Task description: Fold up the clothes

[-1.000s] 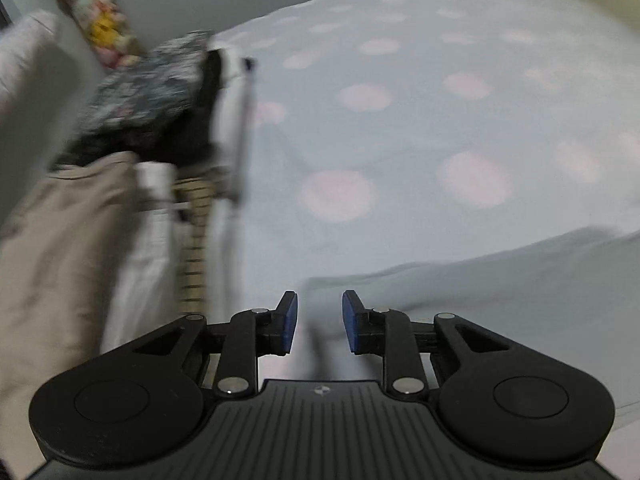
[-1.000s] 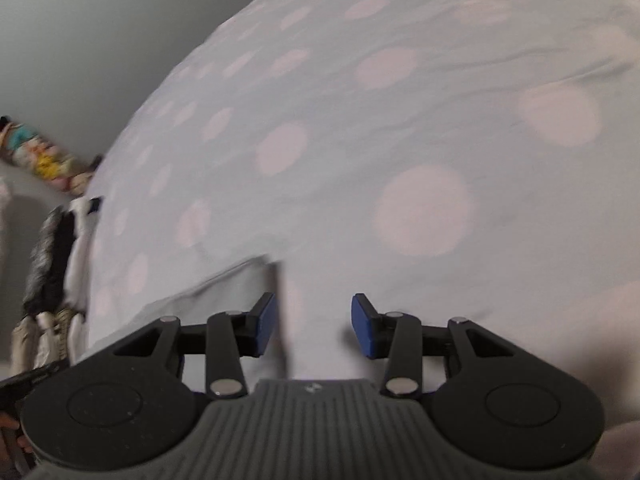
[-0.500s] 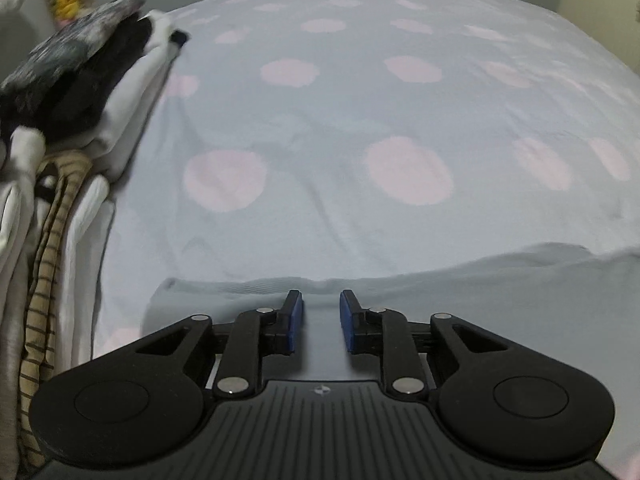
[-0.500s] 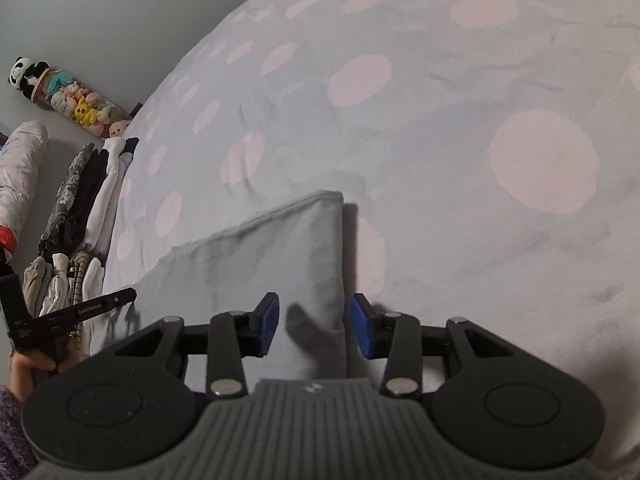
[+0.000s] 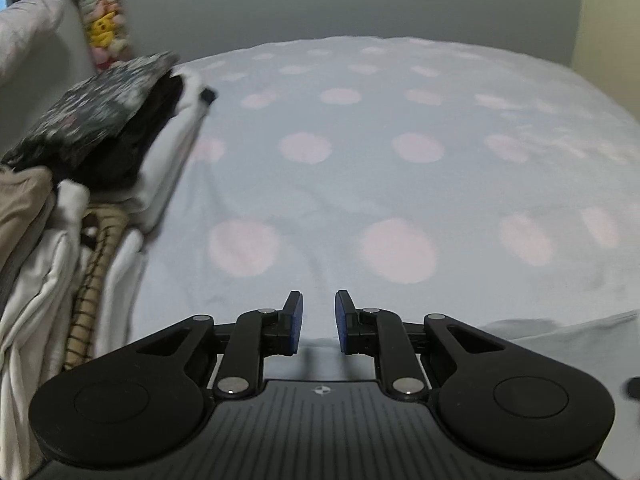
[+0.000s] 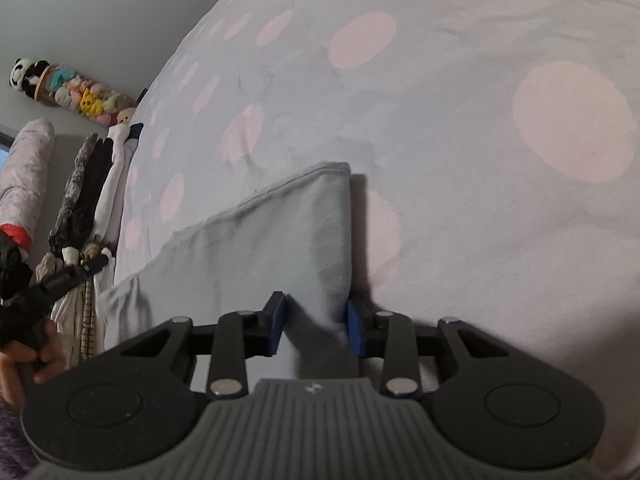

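A folded light grey garment (image 6: pixel 276 236) lies on the bed's blue sheet with pink dots (image 6: pixel 460 128). My right gripper (image 6: pixel 316 326) is open, its jaws astride the garment's near right edge, with grey cloth between the blue pads. In the left wrist view only a strip of the garment (image 5: pixel 560 330) shows at the lower right. My left gripper (image 5: pixel 319 322) is open and empty, raised above the sheet (image 5: pixel 360 184). The left gripper and the hand holding it also show in the right wrist view (image 6: pixel 44 292), left of the garment.
A stack of folded clothes (image 5: pixel 92 152) in dark, white, beige and striped cloth lies along the bed's left edge. A tube of plush toys (image 5: pixel 105 20) stands against the wall behind it. A pale quilted bundle (image 6: pixel 28 164) lies further left.
My left gripper has lifted off the garment and tilted up, so the wall now shows. My right gripper has moved forward over the garment's edge, with cloth now between its pads.
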The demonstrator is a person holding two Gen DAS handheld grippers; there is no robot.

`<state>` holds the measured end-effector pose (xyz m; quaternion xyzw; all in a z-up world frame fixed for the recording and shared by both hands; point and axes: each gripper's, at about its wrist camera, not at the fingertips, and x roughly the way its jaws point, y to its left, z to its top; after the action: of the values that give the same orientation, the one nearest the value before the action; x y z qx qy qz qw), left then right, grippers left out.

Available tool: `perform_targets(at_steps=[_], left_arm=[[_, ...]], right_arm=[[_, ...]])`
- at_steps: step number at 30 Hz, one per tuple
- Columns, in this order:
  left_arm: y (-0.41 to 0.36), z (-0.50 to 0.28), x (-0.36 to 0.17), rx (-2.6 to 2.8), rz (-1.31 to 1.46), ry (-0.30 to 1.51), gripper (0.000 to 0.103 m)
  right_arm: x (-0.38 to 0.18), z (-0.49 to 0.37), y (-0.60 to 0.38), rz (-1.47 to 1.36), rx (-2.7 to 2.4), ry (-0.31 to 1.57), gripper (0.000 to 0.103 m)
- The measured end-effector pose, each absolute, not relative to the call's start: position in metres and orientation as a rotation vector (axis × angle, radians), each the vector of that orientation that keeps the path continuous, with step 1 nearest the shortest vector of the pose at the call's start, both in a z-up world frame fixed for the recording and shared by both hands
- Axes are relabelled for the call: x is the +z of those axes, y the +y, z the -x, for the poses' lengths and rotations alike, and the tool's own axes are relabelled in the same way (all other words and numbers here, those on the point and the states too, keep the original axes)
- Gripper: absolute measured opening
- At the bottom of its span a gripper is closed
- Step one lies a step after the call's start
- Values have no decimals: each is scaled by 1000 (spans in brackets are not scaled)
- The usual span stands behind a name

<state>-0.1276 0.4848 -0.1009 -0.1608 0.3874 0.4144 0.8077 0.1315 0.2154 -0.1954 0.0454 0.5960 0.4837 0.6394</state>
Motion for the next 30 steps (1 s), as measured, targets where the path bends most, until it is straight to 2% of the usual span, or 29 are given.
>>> perform_targets(at_steps=[2, 5, 13, 20, 25, 30], left_arm=[[477, 116, -95, 849, 357, 810, 20], [463, 100, -90, 800, 357, 789, 20], [440, 85, -76, 684, 393, 751, 20], [421, 76, -76, 610, 411, 758, 20], [398, 58, -89, 536, 415, 795, 20], [359, 33, -119, 405, 317, 907, 20]], right_arm=[[-197, -132, 215, -123, 1107, 1375, 17], [-188, -131, 210, -145, 1134, 1343, 11], [-140, -143, 195, -220, 1150, 1302, 9], [-96, -186, 168, -145, 1016, 1225, 9], [-99, -209, 150, -117, 917, 1247, 9], [-104, -213, 142, -126, 902, 1250, 9]])
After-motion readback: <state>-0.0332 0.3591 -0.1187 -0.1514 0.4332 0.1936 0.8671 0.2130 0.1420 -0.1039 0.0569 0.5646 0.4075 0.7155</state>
